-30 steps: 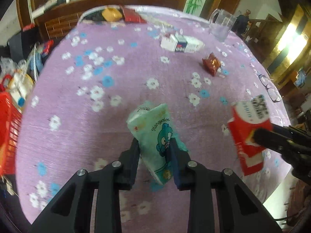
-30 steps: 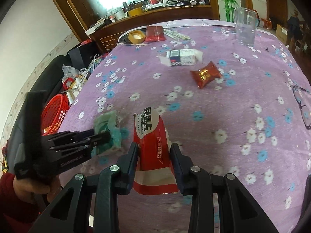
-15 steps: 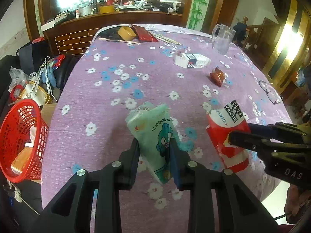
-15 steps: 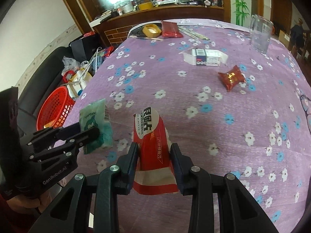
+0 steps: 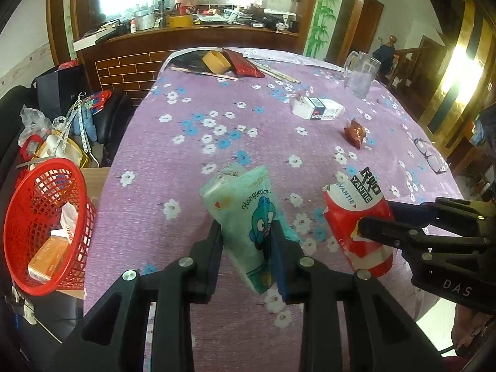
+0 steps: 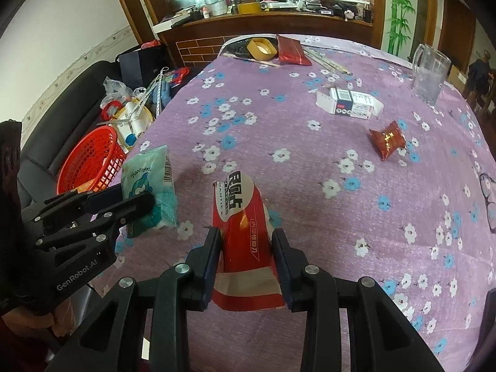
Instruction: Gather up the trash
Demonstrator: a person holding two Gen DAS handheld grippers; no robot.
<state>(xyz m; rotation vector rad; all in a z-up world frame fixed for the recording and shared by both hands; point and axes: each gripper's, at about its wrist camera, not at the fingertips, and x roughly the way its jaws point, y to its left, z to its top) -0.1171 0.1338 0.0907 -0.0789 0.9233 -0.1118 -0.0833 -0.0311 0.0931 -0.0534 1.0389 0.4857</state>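
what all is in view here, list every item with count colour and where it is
tissue pack: 1, mint green with a blue cartoon, in the left gripper
snack bag: 1, red and white, in the right gripper
small wrapper: 1, dark red, on the cloth at right
carton: 1, white and blue, lying mid table
glass mug: 1, clear, far right
tape roll: 1, yellow, far end
flat pouch: 1, dark red, beside the tape roll
glasses: 1, dark frame, right edge
basket: 1, red, left of the table
tablecloth: 1, purple floral
left gripper: black, shut
right gripper: black, shut
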